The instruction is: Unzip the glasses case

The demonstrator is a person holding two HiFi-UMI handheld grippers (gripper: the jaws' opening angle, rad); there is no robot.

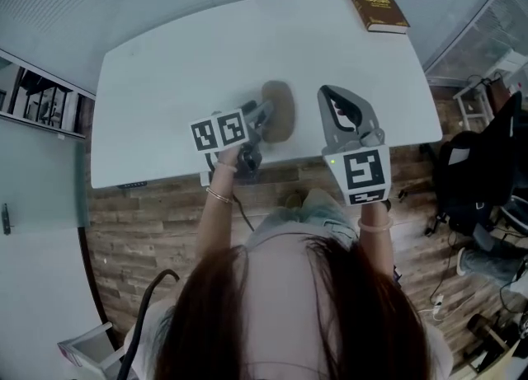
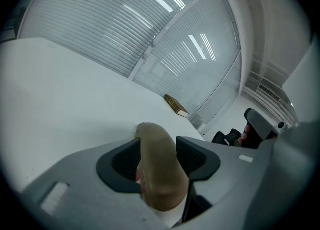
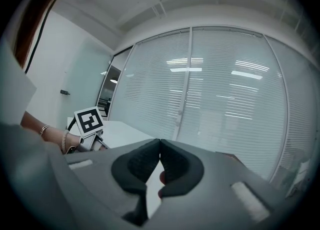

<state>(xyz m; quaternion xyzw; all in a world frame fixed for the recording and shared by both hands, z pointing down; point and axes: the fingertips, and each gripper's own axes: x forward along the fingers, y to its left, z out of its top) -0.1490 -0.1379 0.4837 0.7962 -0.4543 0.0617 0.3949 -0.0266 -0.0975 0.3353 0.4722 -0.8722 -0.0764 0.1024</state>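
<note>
The tan glasses case (image 1: 280, 110) lies on the white table (image 1: 181, 65) near its front edge. My left gripper (image 1: 266, 113) reaches it from the left. In the left gripper view the case (image 2: 159, 174) stands between the two dark pads of the left gripper (image 2: 157, 149), and the jaws look open around it. My right gripper (image 1: 328, 91) hovers just right of the case, apart from it. Its pads meet at the tips in the right gripper view (image 3: 160, 143), with nothing between them. No zipper is visible.
A brown book (image 1: 377, 7) lies at the table's far right corner and also shows as a book (image 2: 175, 105) in the left gripper view. Window blinds stand behind the table. An office chair and cables (image 1: 483, 180) sit on the floor to the right.
</note>
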